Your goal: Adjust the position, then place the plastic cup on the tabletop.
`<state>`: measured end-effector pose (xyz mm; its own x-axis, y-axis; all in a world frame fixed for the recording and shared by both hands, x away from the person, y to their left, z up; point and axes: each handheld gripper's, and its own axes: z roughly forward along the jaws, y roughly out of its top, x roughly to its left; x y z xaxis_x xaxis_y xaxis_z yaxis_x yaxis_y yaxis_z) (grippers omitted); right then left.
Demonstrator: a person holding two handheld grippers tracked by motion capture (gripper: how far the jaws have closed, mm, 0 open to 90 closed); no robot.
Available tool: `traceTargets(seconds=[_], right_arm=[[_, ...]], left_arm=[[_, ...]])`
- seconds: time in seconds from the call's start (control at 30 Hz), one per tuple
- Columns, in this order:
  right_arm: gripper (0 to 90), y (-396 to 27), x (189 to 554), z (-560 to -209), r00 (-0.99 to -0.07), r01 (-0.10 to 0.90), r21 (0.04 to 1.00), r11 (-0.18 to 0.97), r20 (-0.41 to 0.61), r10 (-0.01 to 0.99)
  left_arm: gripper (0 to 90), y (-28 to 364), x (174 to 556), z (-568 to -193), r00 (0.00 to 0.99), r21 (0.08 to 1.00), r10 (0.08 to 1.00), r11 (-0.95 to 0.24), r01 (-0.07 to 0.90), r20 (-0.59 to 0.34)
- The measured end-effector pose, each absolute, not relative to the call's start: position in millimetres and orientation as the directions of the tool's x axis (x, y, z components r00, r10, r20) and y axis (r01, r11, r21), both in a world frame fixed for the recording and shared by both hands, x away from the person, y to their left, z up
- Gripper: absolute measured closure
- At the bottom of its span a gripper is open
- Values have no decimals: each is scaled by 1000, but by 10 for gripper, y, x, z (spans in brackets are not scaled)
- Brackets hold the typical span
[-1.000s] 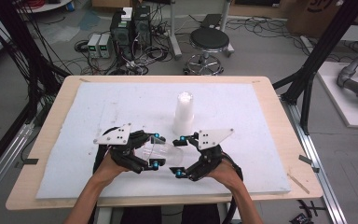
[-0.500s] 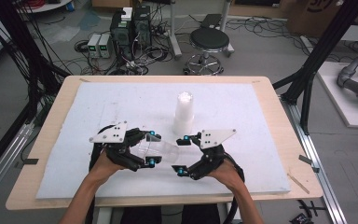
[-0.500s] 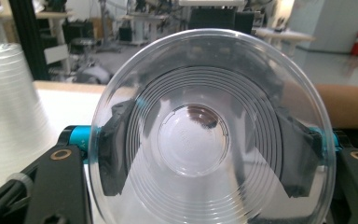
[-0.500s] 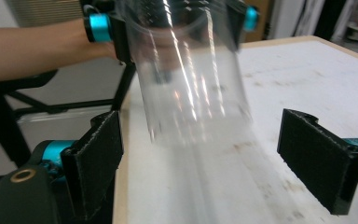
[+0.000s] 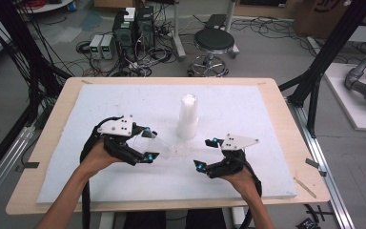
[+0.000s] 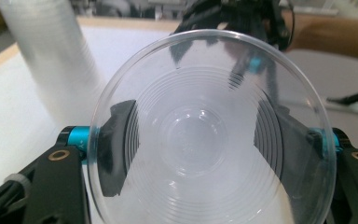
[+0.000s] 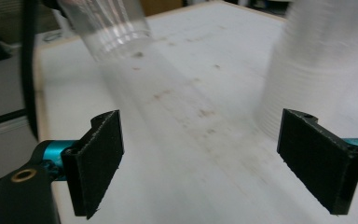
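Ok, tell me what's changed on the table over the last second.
The two grippers have drawn apart. The left gripper still clamps the clear cup and has shifted slightly left, while the right gripper has pulled back to the right, its jaws open with nothing between them. The stack of cups stays upright mid-table.

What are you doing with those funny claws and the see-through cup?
A person sits at a white-topped table with a claw in each hand. The left claw is squeezing a clear plastic cup by its sides, tipped over so its open mouth faces the camera on that claw. The right claw is wide open with nothing in it. A stack of cups stands upright on the table between and beyond the two claws.
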<state>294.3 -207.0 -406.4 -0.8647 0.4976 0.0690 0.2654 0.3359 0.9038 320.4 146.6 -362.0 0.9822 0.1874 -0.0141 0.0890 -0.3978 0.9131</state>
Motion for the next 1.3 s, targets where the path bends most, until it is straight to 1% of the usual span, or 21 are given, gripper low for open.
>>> traceTargets(seconds=[0.07, 0.27, 0.53, 0.63, 0.93, 1.3], right_arm=[[147, -2127, 2944, -4096, -843, 278, 900, 336, 61, 535], [151, -2270, 2981, -4239, -759, 334, 879, 341, 36, 651], [151, -2448, 3013, -4432, -675, 394, 866, 308, 45, 736], [151, -2508, 3015, -4470, -650, 408, 863, 297, 46, 759], [152, -2598, 3017, -4540, -629, 425, 865, 265, 72, 774], [151, -2605, 3019, -4544, -629, 422, 867, 265, 70, 774]], left_arm=[[305, 1478, 3237, -3596, 981, 888, 192, -452, 89, -1], [304, 1513, 3341, -3568, 978, 827, 209, -551, 114, 5], [303, 1519, 3478, -3524, 977, 715, 213, -684, 146, 4], [303, 1507, 3528, -3525, 974, 685, 227, -709, 168, -4], [305, 1457, 3583, -3547, 971, 655, 239, -733, 185, -8], [307, 1455, 3573, -3506, 970, 657, 243, -732, 180, 4]])
